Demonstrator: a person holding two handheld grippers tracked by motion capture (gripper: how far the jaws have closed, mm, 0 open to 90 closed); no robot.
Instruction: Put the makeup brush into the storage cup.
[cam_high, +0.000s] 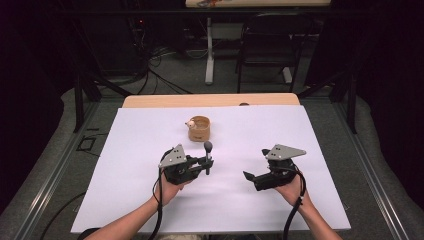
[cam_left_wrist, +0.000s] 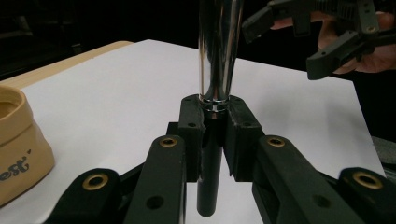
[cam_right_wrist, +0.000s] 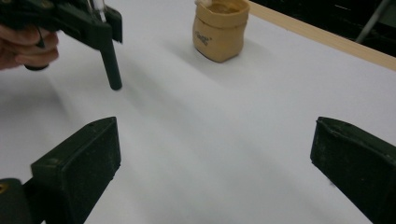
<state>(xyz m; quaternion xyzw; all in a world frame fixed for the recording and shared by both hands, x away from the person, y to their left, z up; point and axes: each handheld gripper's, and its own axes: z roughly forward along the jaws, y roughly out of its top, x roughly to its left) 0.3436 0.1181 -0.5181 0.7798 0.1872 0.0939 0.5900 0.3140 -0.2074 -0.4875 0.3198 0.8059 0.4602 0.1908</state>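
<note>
your left gripper (cam_high: 206, 161) clamps the upright chrome-and-black tool (cam_high: 207, 156) at frame centre; the right gripper (cam_high: 248, 176) gapes empty. tilt it and the tool could slip.

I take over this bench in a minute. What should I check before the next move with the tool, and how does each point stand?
1. Left gripper shut on the tool: ok, the jaws clamp it where the black handle meets the shiny shaft.
2. Tool upright: ok, handle end down.
3. Tool clear of the white sheet: ok, it hangs above it in the right gripper view.
4. Right gripper free: ok, jaws wide apart, nothing between them.
5. Tan pouch upright and apart from both grippers: ok.
6. What the pouch holds: cannot tell.
</note>
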